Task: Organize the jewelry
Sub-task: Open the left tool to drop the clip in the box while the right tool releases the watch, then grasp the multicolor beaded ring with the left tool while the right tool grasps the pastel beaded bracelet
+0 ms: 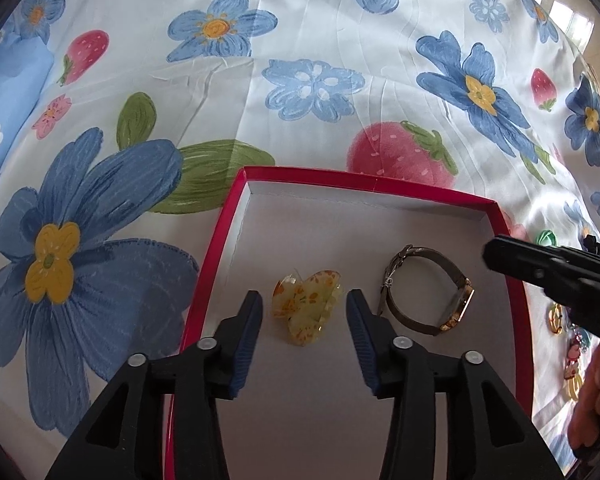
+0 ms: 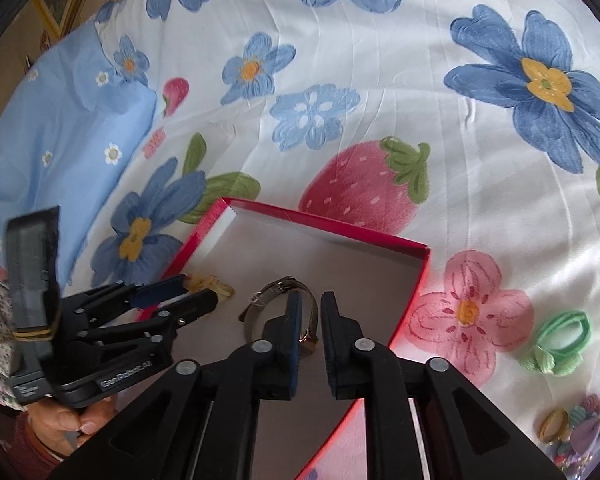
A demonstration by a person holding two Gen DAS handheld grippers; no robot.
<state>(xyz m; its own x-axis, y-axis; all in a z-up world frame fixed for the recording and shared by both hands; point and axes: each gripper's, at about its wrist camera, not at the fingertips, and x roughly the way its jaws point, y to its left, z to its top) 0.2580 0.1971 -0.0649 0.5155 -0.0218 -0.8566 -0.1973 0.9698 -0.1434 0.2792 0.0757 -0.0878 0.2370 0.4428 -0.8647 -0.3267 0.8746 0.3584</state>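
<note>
**Ana:** Left wrist view first. What do you see?

**Ben:** The left gripper (image 1: 304,300) hangs over the red box (image 1: 380,186), which sits on a flowered bedsheet (image 1: 300,40). Its fingers (image 1: 248,320) stand wide apart and hold nothing. A yellow hair clip (image 1: 306,308) lies on the box floor between them, apparently untouched. To the right lies a watch (image 1: 432,290), its band standing on edge as a loop, the gold case at the near right. The loop's long axis runs from far left to near right.

**Ana:** And the clip?

**Ben:** Its long axis runs from far left to near right as well, roughly along the fingers rather than across them.

**Ana:** Right wrist view?

**Ben:** The right gripper (image 2: 310,316) is over the same box (image 2: 328,222), fingers (image 2: 294,320) parted by a narrow gap. The watch (image 2: 284,300) sits just behind the left finger; I cannot tell whether it is touched, but it does not look held. The left gripper (image 2: 196,292) shows at the left, its tips around the clip (image 2: 214,284). A green hair tie (image 2: 560,340) and a small heap of trinkets (image 2: 580,420) wait on the sheet to the right, outside the box.

**Ana:** Risks?

**Ben:** I judge two. The grippers work close together in one small box and could knock each other. Also, a finger nudging the upright band could tip the watch flat or slide the light box across the soft sheet.
</note>
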